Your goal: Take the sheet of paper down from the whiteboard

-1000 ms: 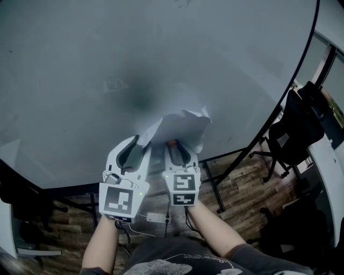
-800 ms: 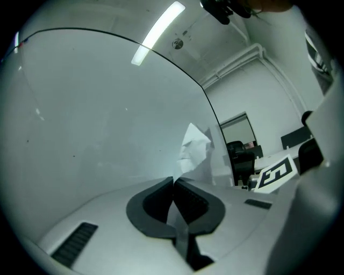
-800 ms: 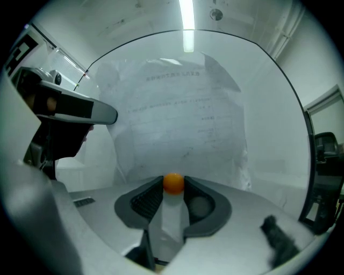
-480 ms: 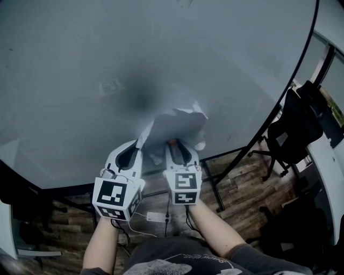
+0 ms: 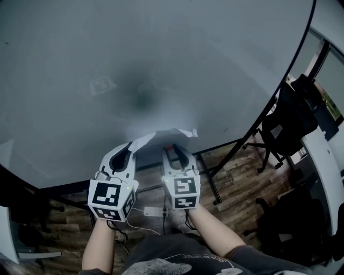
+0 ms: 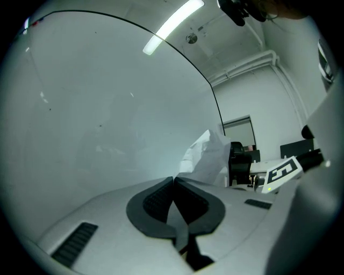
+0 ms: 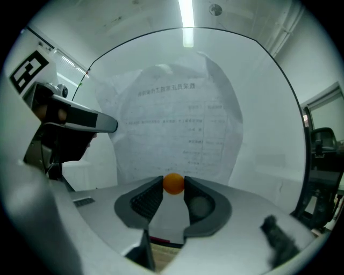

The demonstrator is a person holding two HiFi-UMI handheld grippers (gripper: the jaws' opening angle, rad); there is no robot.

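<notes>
As left gripper (image 6: 173,179) jaws pinch paper (image 6: 208,157), right gripper (image 7: 173,180) jaws clamp orange ball (image 7: 173,183).

You hold two grippers, the left gripper (image 5: 130,146) and the right gripper (image 5: 175,147). Before you stands one whiteboard (image 5: 161,64), with one sheet of paper (image 5: 164,136). You can count one small orange ball (image 7: 173,183), one black office chair (image 5: 293,115) and one ceiling strip light (image 7: 186,16).

Whiteboard (image 5: 161,53) blocking ahead, paper (image 5: 161,137) just before it — free room rightward over floor (image 5: 236,180), chair (image 5: 293,115) beyond.
</notes>
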